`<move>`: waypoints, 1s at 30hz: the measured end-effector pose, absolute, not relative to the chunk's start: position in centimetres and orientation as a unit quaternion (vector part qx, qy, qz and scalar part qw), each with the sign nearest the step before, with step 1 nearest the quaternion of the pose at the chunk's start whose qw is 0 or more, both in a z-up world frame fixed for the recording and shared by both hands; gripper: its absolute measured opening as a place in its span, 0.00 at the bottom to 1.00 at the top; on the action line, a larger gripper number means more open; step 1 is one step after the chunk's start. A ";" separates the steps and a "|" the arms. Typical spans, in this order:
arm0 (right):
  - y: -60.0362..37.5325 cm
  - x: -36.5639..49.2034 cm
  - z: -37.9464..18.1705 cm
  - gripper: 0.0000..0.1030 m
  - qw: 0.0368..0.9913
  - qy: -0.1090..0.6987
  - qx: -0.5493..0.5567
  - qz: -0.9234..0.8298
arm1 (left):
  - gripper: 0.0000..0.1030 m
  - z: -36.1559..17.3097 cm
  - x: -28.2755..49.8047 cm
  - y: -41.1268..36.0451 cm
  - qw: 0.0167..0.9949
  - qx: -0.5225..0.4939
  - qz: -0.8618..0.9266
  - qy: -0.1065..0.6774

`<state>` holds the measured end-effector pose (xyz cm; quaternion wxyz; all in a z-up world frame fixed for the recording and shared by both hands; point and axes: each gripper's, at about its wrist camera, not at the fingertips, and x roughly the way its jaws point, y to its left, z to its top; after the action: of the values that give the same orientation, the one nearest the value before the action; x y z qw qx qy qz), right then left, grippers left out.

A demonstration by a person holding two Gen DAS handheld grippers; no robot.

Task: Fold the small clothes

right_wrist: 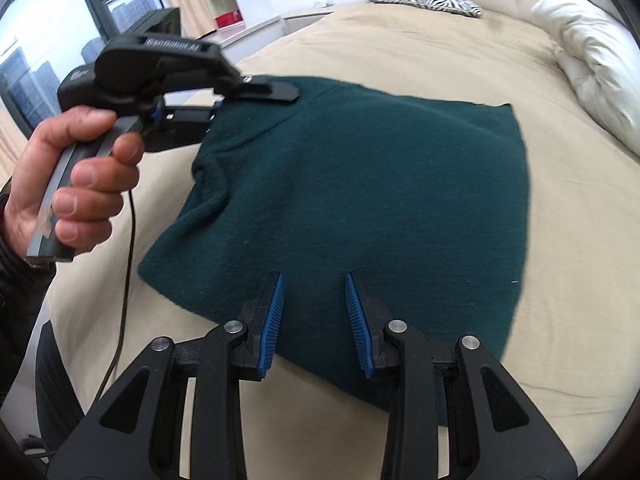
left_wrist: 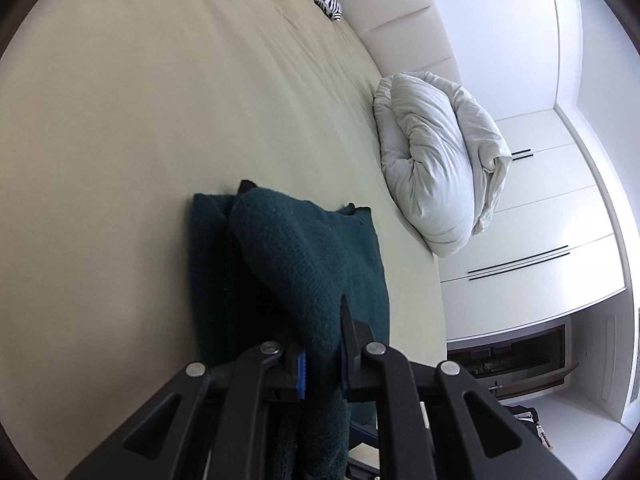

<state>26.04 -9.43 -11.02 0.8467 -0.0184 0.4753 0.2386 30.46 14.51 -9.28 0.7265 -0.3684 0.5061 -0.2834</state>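
Observation:
A dark green knit garment [right_wrist: 360, 184] lies spread on the beige bed sheet [right_wrist: 400, 48]. My left gripper [right_wrist: 248, 100], held by a hand [right_wrist: 80, 184], is shut on the garment's far left edge and lifts it off the bed. In the left wrist view that gripper [left_wrist: 322, 332] pinches a raised fold of the green knit [left_wrist: 288, 248], which hides most of one finger. My right gripper [right_wrist: 314, 280] hovers over the garment's near edge, open, with nothing pressed between its blue pads [right_wrist: 274, 312].
A bundled white duvet [right_wrist: 592, 48] [left_wrist: 436, 168] sits at the bed's edge by the padded headboard [left_wrist: 400, 36]. A zebra-print pillow [right_wrist: 424, 0] lies at the far end. A black cable [right_wrist: 124, 280] hangs from the left gripper. White wardrobe doors [left_wrist: 540, 200] stand beyond the bed.

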 end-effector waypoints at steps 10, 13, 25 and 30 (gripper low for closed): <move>-7.5 26.7 -15.0 0.30 0.827 0.501 -0.001 0.256 | 0.20 -12.8 30.4 15.5 0.731 -0.366 -0.241 0.523; -8.1 27.5 -15.3 0.30 0.824 0.504 0.027 0.258 | 0.27 -11.9 29.6 16.8 0.752 -0.364 -0.216 0.505; -13.7 27.6 -14.6 0.30 0.819 0.490 0.111 0.277 | 0.27 -6.1 20.7 11.1 0.873 -0.113 -0.199 0.432; -19.7 28.9 -14.9 0.30 0.814 0.488 0.185 0.254 | 0.26 -9.5 19.4 10.6 0.869 -0.078 -0.194 0.448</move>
<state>28.88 -19.75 -14.90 0.8144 0.1850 0.4877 0.2542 19.43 10.61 -9.53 0.8692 -0.0780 0.4483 -0.1936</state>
